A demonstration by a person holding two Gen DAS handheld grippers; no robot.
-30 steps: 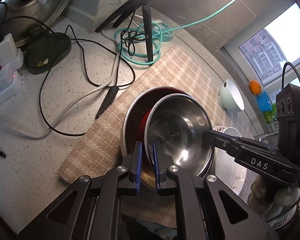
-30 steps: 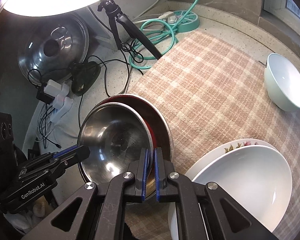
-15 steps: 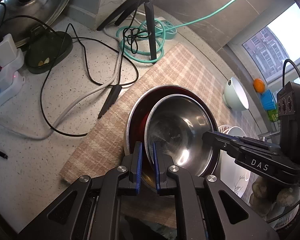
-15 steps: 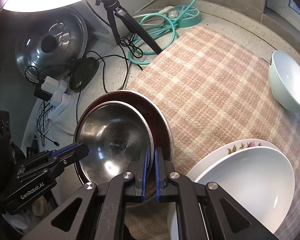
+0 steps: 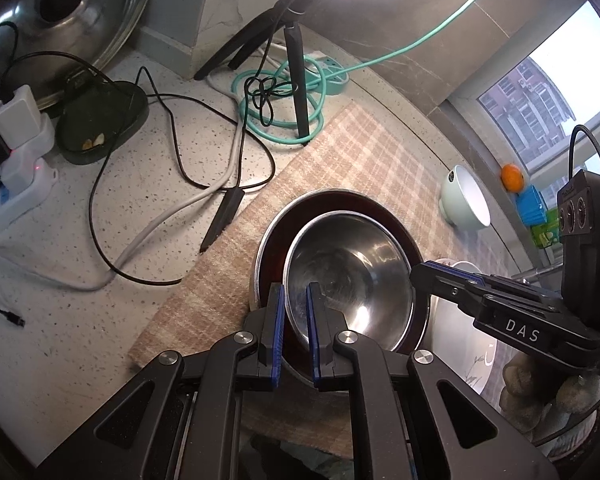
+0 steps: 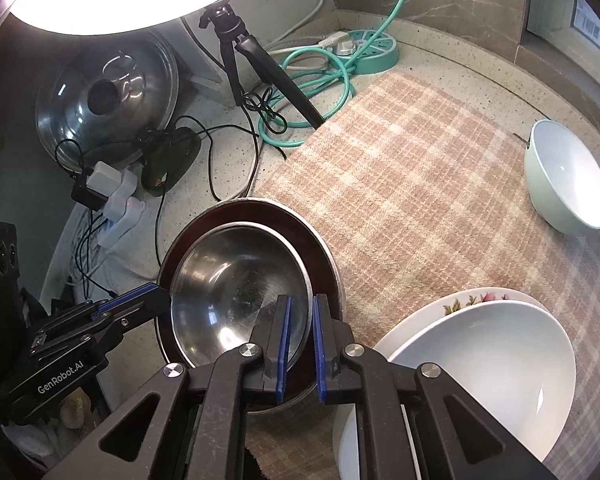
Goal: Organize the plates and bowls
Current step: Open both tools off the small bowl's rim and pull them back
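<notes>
Grips the steel bowl (image 5: 348, 272) by its near rim with the left gripper (image 5: 294, 288), blue pads pressed on either side of the metal. Straddles another stretch of the same rim with the right gripper (image 6: 300, 300), with jaws that have just been opening a little and a sliver of space at the inner pad, so no firm clamp there. Finds the steel bowl directly ahead of and below both tools, nested inside a wider red-lined bowl (image 5: 270, 248), on a checked cloth (image 6: 420, 180) spread over the speckled countertop (image 5: 100, 280). Counts two hand-held grippers, one at each side of the steel bowl, tips pointing across it toward each other. Counts four bowls: one steel, one red-lined, one large white bowl (image 6: 480, 360) just right of the right gripper, and one mint bowl (image 6: 568, 176) well apart near the cloth's far edge. Counts one plate, a floral plate (image 6: 460, 300), lying under the large white bowl and touching it. Counts one cloth beneath all of the crockery.
</notes>
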